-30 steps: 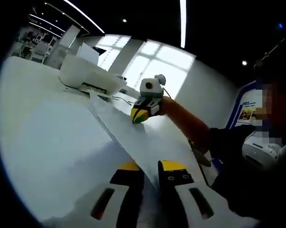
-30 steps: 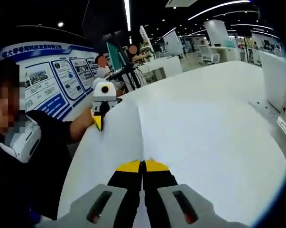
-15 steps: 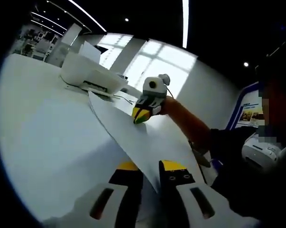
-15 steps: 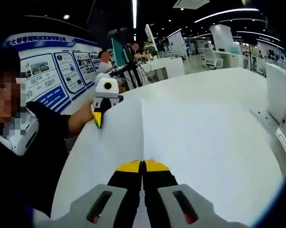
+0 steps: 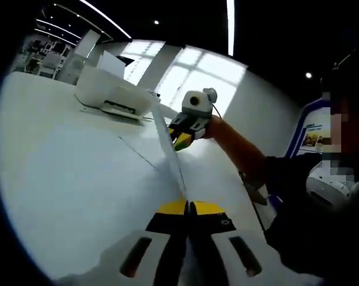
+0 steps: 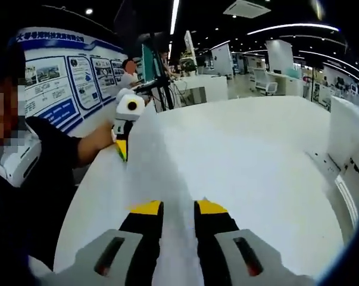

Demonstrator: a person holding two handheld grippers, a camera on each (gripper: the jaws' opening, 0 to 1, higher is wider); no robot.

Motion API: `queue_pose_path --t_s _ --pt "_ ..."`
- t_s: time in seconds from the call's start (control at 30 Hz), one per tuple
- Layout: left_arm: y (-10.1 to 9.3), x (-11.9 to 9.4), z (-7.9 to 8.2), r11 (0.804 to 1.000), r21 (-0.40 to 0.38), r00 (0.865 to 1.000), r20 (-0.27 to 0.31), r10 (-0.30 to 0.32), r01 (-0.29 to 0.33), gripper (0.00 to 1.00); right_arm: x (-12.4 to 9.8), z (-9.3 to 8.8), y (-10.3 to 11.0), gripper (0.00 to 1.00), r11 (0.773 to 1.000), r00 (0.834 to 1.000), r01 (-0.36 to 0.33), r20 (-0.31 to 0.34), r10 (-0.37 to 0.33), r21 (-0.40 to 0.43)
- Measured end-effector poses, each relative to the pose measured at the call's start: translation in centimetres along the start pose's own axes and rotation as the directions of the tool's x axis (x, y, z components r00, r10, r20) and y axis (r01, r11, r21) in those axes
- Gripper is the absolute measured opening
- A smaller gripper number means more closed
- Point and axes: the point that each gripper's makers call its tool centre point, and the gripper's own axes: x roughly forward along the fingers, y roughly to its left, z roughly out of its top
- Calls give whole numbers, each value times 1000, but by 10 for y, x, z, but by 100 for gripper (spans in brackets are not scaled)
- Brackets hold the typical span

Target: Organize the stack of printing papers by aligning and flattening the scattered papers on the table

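Observation:
A thin stack of white paper [image 5: 168, 152] stands edge-on above the white table [image 5: 66, 173], stretched between my two grippers. My left gripper [image 5: 188, 206] is shut on its near end. At its far end is my right gripper [image 5: 182, 140], held by a person's hand. In the right gripper view, the paper [image 6: 158, 149] runs from between the jaws of my right gripper [image 6: 178, 206], which stand apart, up to my left gripper [image 6: 122, 149].
A white printer [image 5: 111, 95] sits at the far end of the table, also seen as the printer [image 6: 346, 137] at the right edge. The person stands close against the table's side. Desks, screens and other people are far behind.
My left gripper has shut on the paper, which now stands edge-on to it. My right gripper, shut before, has opened around the paper.

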Motion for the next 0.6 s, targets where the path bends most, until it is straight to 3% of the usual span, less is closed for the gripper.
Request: queue_pose_path --t_s 0.17,0.33,0.6 --pt "0 -1 2 1000 5 1000 10 -4 4 6 -30 8 3 27 997 996 74 59 -74 2" --pt "0 -2 2 1000 17 1000 9 -10 10 6 -73 17 11 28 981 969 193 158 -190 -4" --pt "-5 -1 2 998 53 1000 7 -18 18 6 -108 4 15 30 954 938 299 176 -298 19"
